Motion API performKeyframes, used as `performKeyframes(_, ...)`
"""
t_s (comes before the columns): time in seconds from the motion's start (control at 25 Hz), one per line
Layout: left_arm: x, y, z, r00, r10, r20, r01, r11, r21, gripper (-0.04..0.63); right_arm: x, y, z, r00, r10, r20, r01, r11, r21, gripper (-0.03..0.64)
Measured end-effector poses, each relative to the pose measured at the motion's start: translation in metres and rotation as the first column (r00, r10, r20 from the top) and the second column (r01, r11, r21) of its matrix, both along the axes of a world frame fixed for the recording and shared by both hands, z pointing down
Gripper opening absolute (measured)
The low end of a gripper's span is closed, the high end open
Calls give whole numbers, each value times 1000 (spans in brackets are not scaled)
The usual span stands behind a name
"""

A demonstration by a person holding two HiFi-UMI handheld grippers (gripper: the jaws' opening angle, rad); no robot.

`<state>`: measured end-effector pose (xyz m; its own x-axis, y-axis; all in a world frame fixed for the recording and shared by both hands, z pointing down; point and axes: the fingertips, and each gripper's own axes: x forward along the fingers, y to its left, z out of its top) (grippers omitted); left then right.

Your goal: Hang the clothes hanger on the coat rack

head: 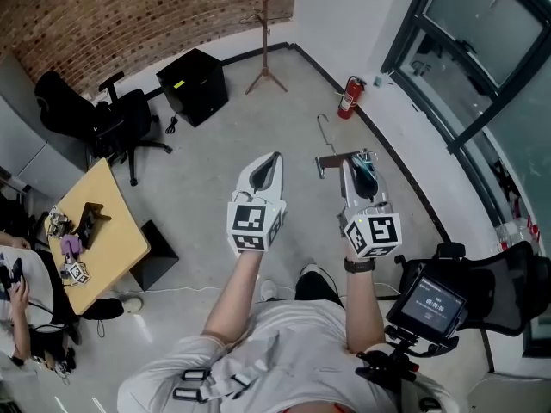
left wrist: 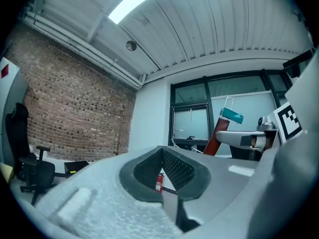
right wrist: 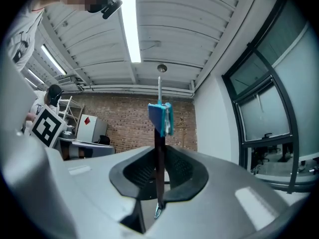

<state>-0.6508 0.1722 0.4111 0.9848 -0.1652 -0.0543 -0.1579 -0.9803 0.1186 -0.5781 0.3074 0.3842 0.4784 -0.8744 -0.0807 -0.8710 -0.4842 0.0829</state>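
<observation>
Right gripper [head: 366, 160] pinches the hanger [head: 331, 157] by its stiff bar; the hanger is light, and its wire hook is probably slippery. Left gripper [head: 274, 160] is pressed together, empty. The coat rack [head: 265, 37] stands at the floor's far edge.

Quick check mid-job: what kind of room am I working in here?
Probably an office or lab workspace: a brick wall, a black office chair near a wooden desk, and tall dark-framed windows along one side.
</observation>
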Motion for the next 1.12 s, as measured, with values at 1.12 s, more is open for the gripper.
performKeyframes(1.12,287,-32,13,994,-70,88,65,996,60,-1,313,-42,39,984,-68,166,57,996,69,61)
